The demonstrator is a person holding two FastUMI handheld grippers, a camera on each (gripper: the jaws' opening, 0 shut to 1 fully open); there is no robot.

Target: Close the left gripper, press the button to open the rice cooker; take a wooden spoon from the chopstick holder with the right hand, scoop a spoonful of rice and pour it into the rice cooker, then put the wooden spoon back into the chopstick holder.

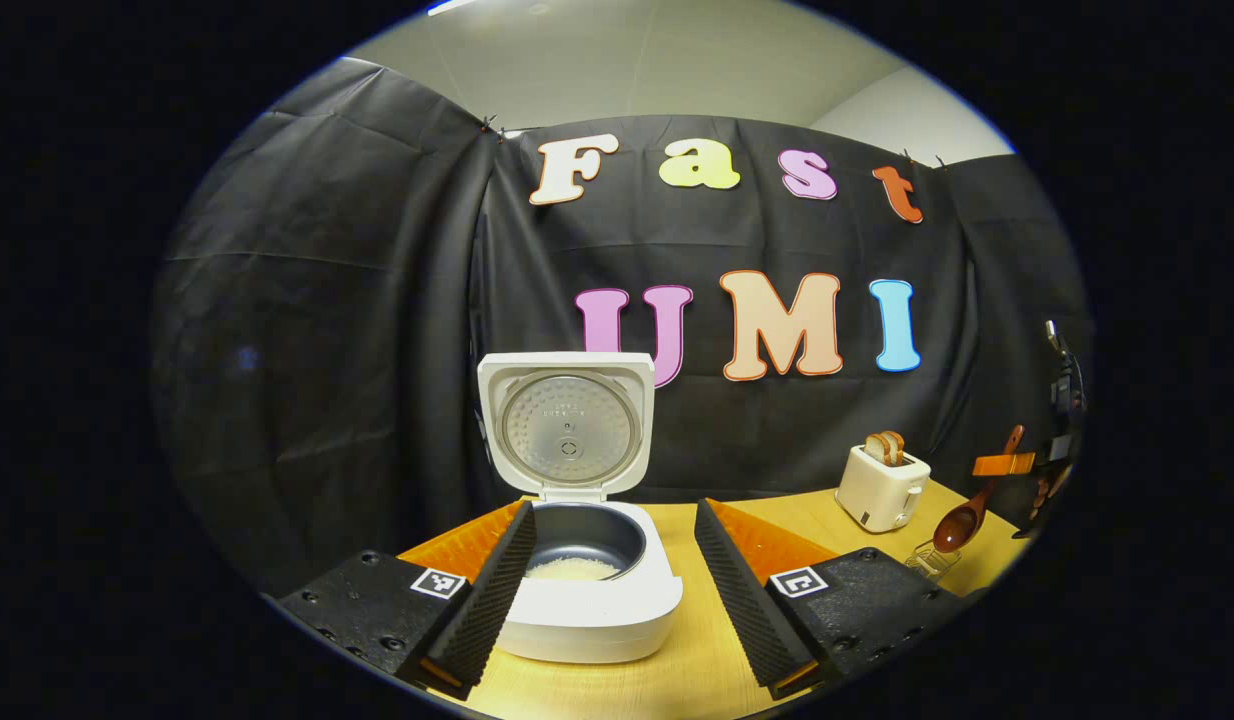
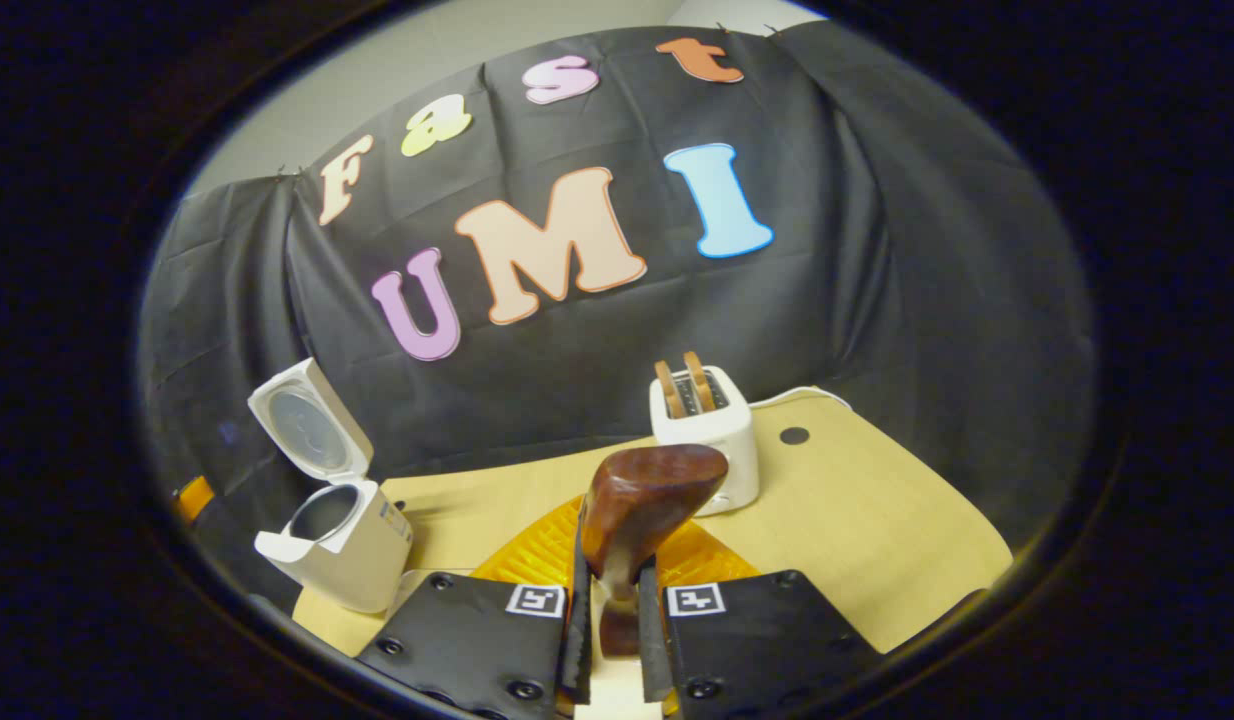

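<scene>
Right gripper view: right gripper (image 2: 609,610) tight on glossy wooden spoon (image 2: 642,500); left gripper (image 1: 609,590) wide apart.

1. The left gripper (image 1: 610,590) is held level and low, its two fingers spread wide apart with nothing between them.
2. The right gripper (image 2: 610,610) is tilted, its fingers drawn close together and pressed on the handle of a dark brown wooden spoon (image 2: 642,500).
3. In the left gripper view, the right gripper (image 1: 1017,463) is seen far off at the right, raised.
</scene>
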